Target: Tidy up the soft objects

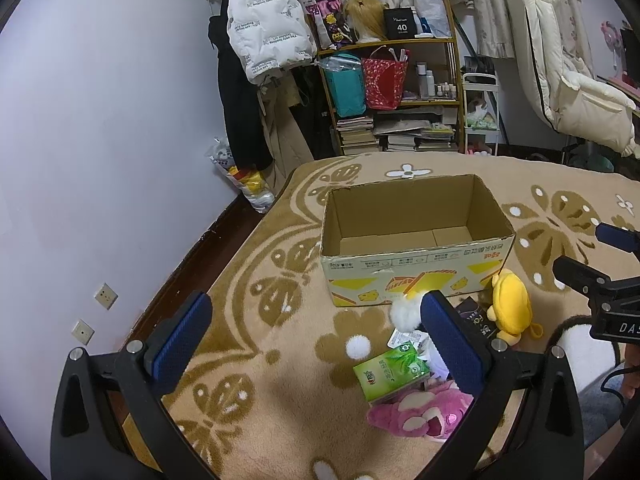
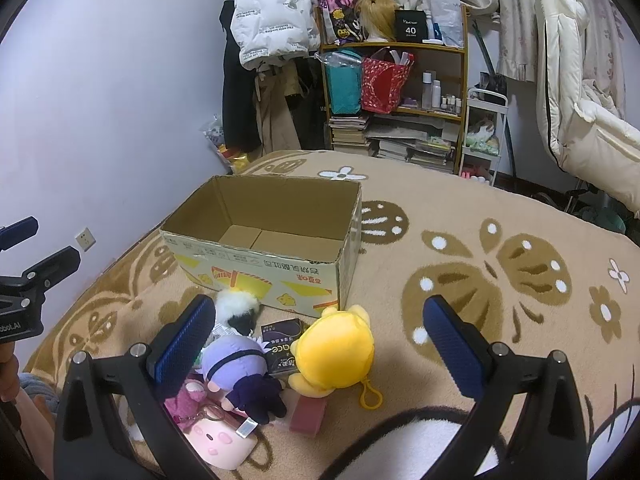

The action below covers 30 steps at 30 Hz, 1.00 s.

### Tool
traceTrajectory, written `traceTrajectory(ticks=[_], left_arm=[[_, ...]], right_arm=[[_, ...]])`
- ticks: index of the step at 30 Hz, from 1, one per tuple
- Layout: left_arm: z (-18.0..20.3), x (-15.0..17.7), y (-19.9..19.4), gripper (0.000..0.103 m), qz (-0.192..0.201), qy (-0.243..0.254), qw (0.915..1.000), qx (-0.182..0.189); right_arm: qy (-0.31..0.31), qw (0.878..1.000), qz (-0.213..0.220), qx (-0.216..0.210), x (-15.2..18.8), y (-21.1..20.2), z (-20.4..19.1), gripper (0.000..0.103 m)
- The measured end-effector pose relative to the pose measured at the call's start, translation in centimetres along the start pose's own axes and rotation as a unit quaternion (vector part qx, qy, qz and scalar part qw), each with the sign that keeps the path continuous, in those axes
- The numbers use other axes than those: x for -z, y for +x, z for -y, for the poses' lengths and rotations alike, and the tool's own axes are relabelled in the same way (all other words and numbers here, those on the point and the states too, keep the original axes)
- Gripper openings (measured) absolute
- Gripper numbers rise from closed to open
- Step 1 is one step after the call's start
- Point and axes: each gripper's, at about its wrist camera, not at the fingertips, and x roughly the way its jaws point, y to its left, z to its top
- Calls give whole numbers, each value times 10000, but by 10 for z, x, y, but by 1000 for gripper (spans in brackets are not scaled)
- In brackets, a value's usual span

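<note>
An open, empty cardboard box [image 1: 416, 216] [image 2: 264, 224] stands on the patterned rug. In front of it lies a pile of toys: a yellow plush [image 2: 336, 354] [image 1: 510, 300], a purple-haired doll [image 2: 240, 376], a pink plush [image 1: 420, 414] [image 2: 186, 400], a white-and-black fluffy toy [image 2: 238, 306] [image 1: 404, 314], a pale pink plush keychain [image 2: 222, 442]. My left gripper [image 1: 316, 344] is open and empty, above the rug left of the pile. My right gripper [image 2: 320, 344] is open and empty, above the yellow plush.
A green carton [image 1: 390, 376] and a black packet [image 2: 282, 338] lie among the toys. A shelf [image 1: 394, 92] with books and bags, hanging coats [image 1: 256, 60] and a white chair [image 1: 560, 80] stand behind the rug. The wall is on the left.
</note>
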Motion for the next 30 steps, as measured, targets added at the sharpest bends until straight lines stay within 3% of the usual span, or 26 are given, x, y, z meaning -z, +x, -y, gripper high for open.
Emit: traceTrajectory(ticks=[30], left_arm=[[3,1,-2,103,-5,96,9999,-42]], right_arm=[[-26,10000,-30,17,2,2,0,103]])
